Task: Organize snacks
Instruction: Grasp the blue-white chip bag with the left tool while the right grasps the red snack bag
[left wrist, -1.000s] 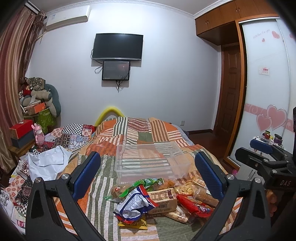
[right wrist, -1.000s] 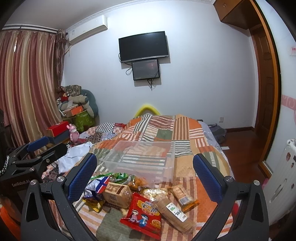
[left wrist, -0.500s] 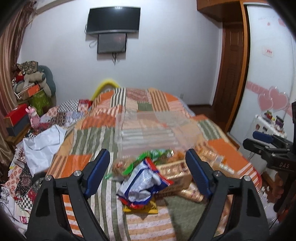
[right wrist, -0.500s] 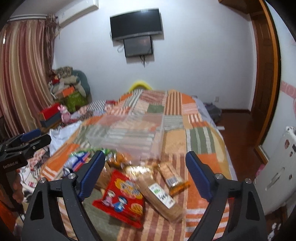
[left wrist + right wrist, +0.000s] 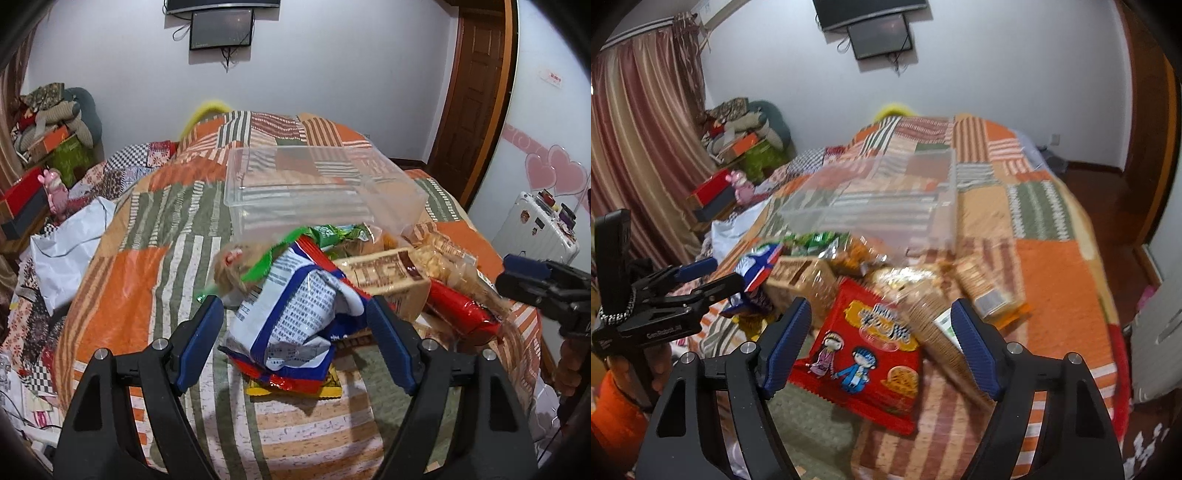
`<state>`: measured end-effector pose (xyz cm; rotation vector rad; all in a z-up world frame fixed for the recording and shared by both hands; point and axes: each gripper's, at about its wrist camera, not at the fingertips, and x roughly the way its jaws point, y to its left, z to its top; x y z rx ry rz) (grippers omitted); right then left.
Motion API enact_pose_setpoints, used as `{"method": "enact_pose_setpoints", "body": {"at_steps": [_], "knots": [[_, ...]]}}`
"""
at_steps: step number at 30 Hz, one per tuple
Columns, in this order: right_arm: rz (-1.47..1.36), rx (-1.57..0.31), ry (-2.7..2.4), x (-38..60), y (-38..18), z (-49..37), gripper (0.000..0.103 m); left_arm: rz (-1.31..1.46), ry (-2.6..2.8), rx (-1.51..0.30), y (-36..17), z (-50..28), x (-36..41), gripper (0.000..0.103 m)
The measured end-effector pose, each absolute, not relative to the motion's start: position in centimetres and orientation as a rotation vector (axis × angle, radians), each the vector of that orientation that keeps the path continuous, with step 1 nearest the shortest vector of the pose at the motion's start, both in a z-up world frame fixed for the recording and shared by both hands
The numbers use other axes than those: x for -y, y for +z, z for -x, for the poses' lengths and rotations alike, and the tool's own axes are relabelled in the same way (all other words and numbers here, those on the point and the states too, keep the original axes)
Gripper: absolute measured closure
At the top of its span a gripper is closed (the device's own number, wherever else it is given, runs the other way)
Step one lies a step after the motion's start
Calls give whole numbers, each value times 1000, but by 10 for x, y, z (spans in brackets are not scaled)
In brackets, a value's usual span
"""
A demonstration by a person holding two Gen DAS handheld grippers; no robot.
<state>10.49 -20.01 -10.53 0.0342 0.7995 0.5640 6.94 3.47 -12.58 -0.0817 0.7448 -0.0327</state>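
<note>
A pile of snack packs lies on the patchwork bed in front of a clear plastic bin (image 5: 317, 188), which also shows in the right wrist view (image 5: 886, 199). My left gripper (image 5: 295, 332) is open, its fingers either side of a blue and white bag (image 5: 295, 325). Beside that bag lie a tan biscuit box (image 5: 384, 277) and a green bag (image 5: 325, 236). My right gripper (image 5: 881, 339) is open over a red cartoon bag (image 5: 864, 350) and a clear cracker sleeve (image 5: 931, 325). Each gripper is empty.
The quilt-covered bed (image 5: 147, 266) fills the middle. A white cloth (image 5: 66, 251) and clutter lie at the left. A white suitcase (image 5: 543, 225) stands at the right by the wooden door (image 5: 476, 92). A wall screen (image 5: 221, 29) hangs behind.
Both grippers have moved down and forward toward the snack pile. The left one now straddles the blue and white bag, the right one the red bag. Both stay open.
</note>
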Motion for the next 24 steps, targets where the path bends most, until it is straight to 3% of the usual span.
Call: {"method": "enact_pose_setpoints", "body": {"at_steps": [19, 24], "knots": [[-75, -1015, 589, 193, -151, -123, 27, 164, 7, -848, -167, -100, -58, 23], [-89, -1041, 600, 195, -156, -128, 28, 197, 22, -856, -173, -101, -68, 37]]}}
